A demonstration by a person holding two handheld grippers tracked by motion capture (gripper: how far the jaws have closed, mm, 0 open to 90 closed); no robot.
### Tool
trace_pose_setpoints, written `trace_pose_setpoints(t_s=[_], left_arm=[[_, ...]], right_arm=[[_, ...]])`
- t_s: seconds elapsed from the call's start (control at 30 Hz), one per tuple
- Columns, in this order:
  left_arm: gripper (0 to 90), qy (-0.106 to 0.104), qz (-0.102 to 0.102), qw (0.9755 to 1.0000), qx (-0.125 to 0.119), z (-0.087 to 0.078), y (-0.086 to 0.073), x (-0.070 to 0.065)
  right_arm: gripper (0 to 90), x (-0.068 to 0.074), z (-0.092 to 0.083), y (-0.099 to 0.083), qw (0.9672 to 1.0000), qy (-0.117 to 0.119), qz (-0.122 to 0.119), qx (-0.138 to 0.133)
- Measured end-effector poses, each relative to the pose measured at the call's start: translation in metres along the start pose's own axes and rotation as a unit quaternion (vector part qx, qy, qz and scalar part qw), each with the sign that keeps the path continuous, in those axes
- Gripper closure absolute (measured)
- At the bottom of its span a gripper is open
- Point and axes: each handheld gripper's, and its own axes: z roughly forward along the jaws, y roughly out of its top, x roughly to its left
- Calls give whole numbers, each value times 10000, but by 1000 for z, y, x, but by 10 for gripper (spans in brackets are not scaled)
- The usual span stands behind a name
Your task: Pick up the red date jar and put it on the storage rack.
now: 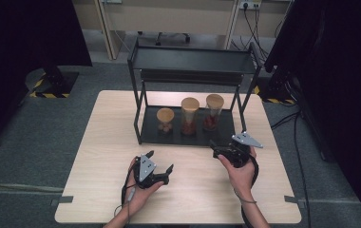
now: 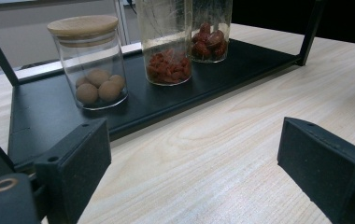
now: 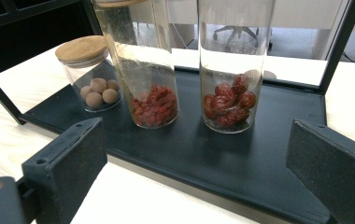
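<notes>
1. Jars are what we have before us: three glass jars with wooden lids stand in a row on the bottom tray of the black shelf rack (image 1: 146, 128), which sits at the far middle of the wooden table (image 1: 98, 156).
2. We see the short jar (image 1: 165, 120) of round brown balls at the left of the row, the middle jar (image 1: 189, 116) of small red bits beside it, and the right jar (image 1: 213, 112) of larger dark red fruits at the right end; none touches another.
3. We hold the left gripper (image 1: 161, 165) above the bare table in front of the rack, well short of the tray. Its jaws stand wide apart with nothing between them.
4. In the left gripper view the short jar (image 2: 89, 63) lies ahead and toward the left jaw, apart from it.
5. We hold the right gripper (image 1: 213, 148) just at the tray's front right edge, nearest the right jar.
6. In the right gripper view its jaws stand wide with nothing in them, and the right jar (image 3: 231, 70) and the middle jar (image 3: 143, 65) stand ahead between them, untouched.
</notes>
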Motion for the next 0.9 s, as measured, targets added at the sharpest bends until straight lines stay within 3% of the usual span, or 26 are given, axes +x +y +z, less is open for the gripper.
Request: trace_pose_setpoints(t_s=[0.9], left_arm=[[94, 5, -3, 10000, -3, 0, 0, 0]], right_arm=[[56, -7, -18, -16, 9999, 32, 97, 3]])
